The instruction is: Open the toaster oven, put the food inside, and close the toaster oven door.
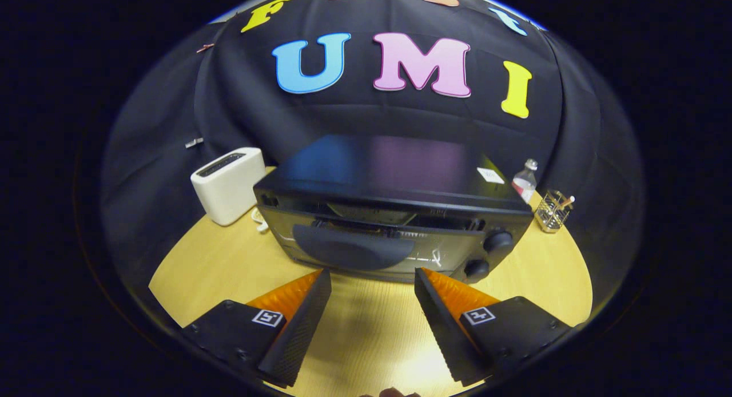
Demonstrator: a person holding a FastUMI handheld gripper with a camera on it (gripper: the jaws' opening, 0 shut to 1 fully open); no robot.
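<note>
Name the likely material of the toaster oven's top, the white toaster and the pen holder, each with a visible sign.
Toaster oven top: glossy dark metal, probably; it mirrors the wall behind.
White toaster: matte plastic, seemingly; soft rounded corners, no sheen.
Pen holder: wire mesh metal; you see through its grid.
The tool hangs open just before the oven door, its fingers on nothing.

On the table point(200, 271) — one toaster oven point(389, 214) with two knobs point(497, 241), one white toaster point(229, 184), one bottle point(525, 181), one wire holder point(553, 210) — and one gripper point(373, 280), its two fingers point(303, 322) spread apart.
</note>
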